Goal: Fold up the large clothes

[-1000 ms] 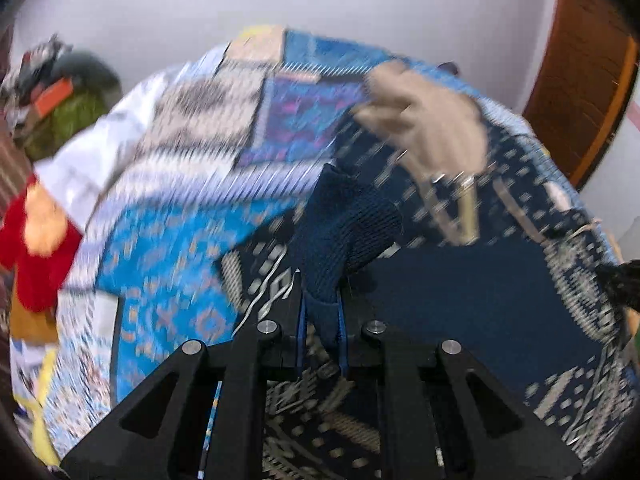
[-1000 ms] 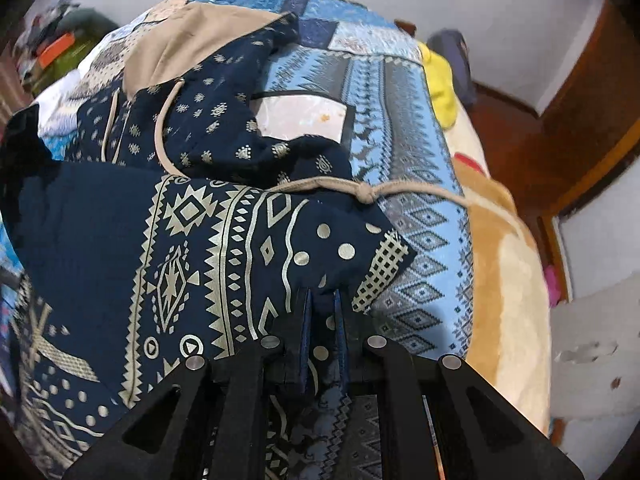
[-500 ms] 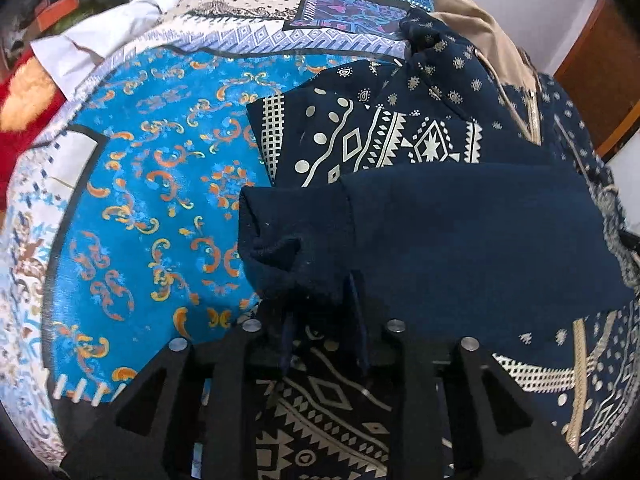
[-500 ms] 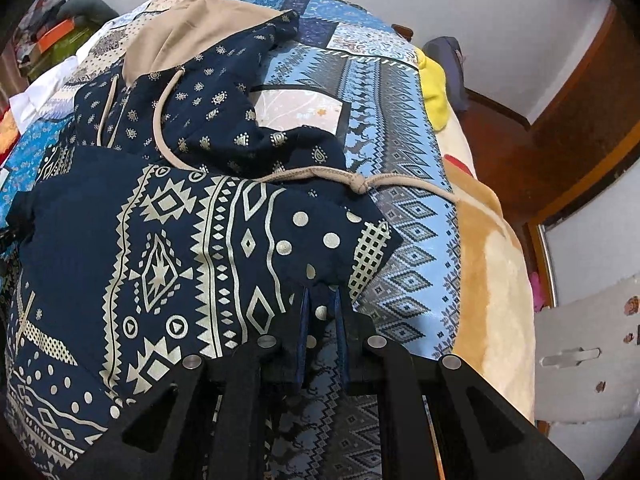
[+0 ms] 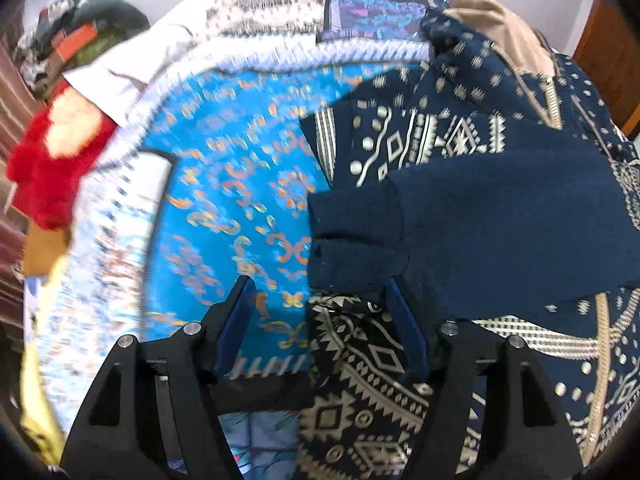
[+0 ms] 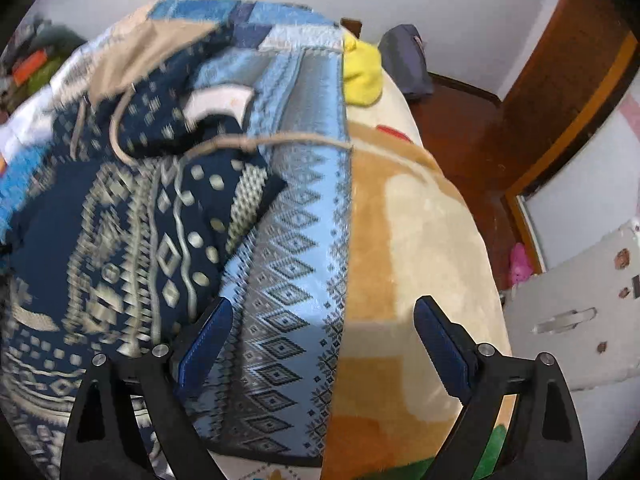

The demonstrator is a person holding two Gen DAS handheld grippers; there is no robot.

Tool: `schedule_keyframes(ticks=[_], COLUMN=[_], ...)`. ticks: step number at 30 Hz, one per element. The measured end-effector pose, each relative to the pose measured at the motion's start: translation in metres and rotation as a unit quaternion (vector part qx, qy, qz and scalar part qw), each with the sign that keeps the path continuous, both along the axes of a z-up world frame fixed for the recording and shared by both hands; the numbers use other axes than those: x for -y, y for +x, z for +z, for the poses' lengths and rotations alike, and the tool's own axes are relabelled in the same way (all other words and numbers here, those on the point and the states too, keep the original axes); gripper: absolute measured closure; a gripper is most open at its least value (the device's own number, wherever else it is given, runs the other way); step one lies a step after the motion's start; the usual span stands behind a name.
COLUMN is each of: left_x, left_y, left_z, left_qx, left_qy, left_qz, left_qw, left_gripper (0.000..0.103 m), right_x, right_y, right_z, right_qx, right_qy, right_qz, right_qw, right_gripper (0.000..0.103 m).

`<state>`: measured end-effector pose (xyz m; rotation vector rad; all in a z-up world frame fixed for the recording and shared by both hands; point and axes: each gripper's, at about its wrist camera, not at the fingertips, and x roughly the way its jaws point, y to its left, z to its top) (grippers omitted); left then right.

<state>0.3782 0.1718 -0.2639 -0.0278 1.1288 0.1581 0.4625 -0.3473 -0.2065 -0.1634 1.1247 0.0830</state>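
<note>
A navy hoodie with cream geometric print [image 5: 460,148] lies on the patterned bed cover; its plain navy sleeve [image 5: 460,220] is folded across the body, cuff at the left. Its tan hood lining [image 5: 500,24] is at the far end. My left gripper [image 5: 320,300] is open and empty, just in front of the cuff. In the right wrist view the hoodie [image 6: 132,232] lies at the left with its tan drawstring [image 6: 280,142] trailing right. My right gripper [image 6: 324,320] is open and empty over the blue cover, right of the hoodie's edge.
The bright blue quilt [image 5: 224,200] spreads left of the hoodie. A red plush [image 5: 52,160] and a cluttered pile [image 5: 76,36] sit at the far left. A beige blanket [image 6: 420,240], yellow cloth [image 6: 362,72], wooden door [image 6: 560,92] and white board [image 6: 580,300] are at the right.
Both grippers have opened and let go of the hoodie. The left one released the sleeve cuff, the right one the hoodie's side edge, and both drew back; the right swung rightward.
</note>
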Motion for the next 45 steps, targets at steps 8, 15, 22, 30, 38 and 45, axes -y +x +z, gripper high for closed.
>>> schedule_keyframes(ticks=[8, 15, 22, 30, 38, 45], left_x=[0.016, 0.057, 0.08, 0.058, 0.038, 0.065], left_y=[0.024, 0.081, 0.146, 0.22, 0.262, 0.264], left_z=[0.079, 0.123, 0.113, 0.065, 0.011, 0.028], left_qx=[0.064, 0.109, 0.115, 0.083, 0.049, 0.057], left_qy=[0.02, 0.001, -0.011, -0.074, -0.194, -0.203], left_qz=[-0.026, -0.07, -0.08, -0.012, 0.046, 0.015], left_qw=[0.9974, 0.9916, 0.9901, 0.9937, 0.9786, 0.9773], left_gripper=[0.015, 0.013, 0.012, 0.012, 0.026, 0.091], right_x=[-0.017, -0.061, -0.097, -0.127, -0.148, -0.167], right_y=[0.019, 0.072, 0.132, 0.205, 0.254, 0.254], right_z=[0.065, 0.088, 0.069, 0.016, -0.022, -0.018], right_qx=[0.046, 0.052, 0.036, -0.007, -0.048, -0.024], right_qy=[0.12, 0.177, 0.191, 0.2, 0.249, 0.249], right_qz=[0.015, 0.045, 0.057, 0.039, 0.026, 0.047], right_qw=[0.992, 0.982, 0.979, 0.979, 0.967, 0.967], right_gripper=[0.012, 0.012, 0.012, 0.012, 0.037, 0.091])
